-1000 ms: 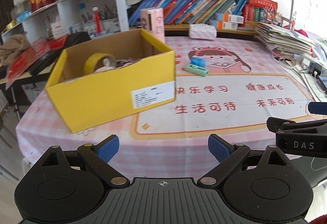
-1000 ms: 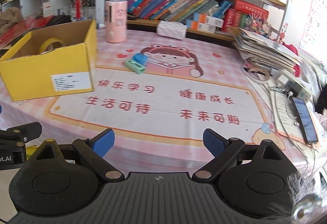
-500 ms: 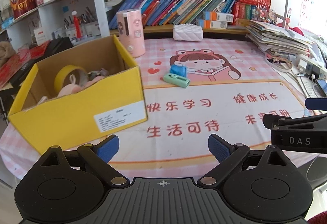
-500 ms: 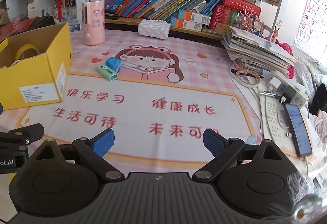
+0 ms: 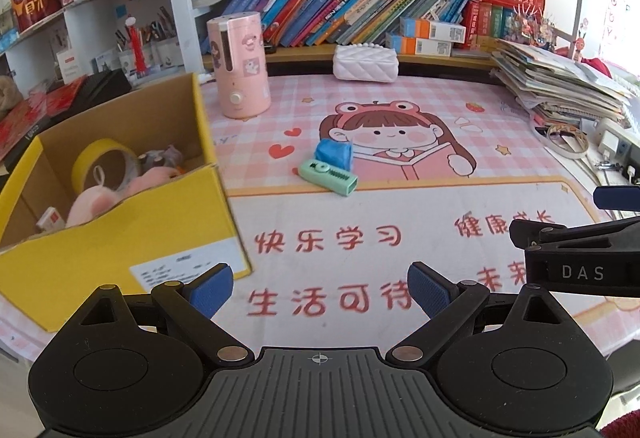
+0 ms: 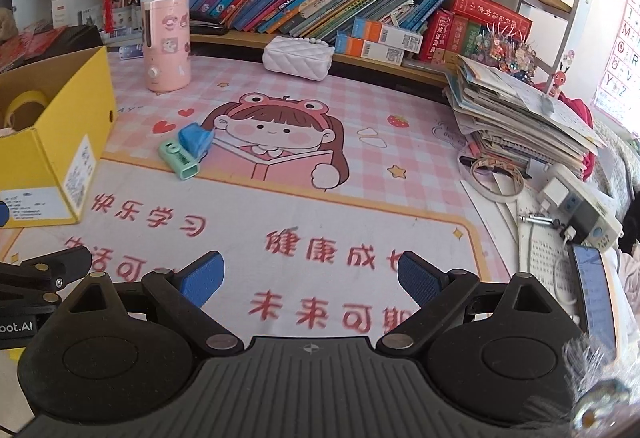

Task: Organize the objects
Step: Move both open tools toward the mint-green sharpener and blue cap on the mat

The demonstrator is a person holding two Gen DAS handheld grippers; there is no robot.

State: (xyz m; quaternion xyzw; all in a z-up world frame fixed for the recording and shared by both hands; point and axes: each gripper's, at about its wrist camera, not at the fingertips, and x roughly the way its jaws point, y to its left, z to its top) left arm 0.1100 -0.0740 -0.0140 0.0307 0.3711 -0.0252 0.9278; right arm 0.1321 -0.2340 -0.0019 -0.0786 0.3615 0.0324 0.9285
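Mint-green stapler-like object (image 5: 329, 177) lies on the pink mat (image 5: 400, 222) near the middle of the surface, with a small blue object (image 5: 334, 154) touching its far side. Both sit just beside the cartoon girl printed on the mat, well ahead of the two tools and touched by neither.

Toward the left edge of the surface stands an open yellow box (image 5: 120, 238), a white label on its near wall. Inside it are a roll of yellow tape (image 5: 102, 162), a pink plush item (image 5: 94, 200) and some smaller things I cannot make out. The green object lies apart from the box, to its right.

The left tool (image 5: 320, 288) hangs over the near edge of the surface, its blue pads (image 5: 212, 288) spread wide with nothing between them. The right tool (image 6: 310, 278) sits alongside it to the right, also over the near edge, jaws wide and empty; in its view the green object (image 6: 179, 157) lies ahead and to the left.

Toward the far edge stand a pink cylindrical appliance (image 5: 239, 68) and a white quilted pouch (image 5: 366, 63), in front of a bookshelf (image 5: 360, 10). Along the right edge lie a stack of papers (image 6: 520, 110), a power strip (image 6: 580, 206) and a phone (image 6: 592, 290).
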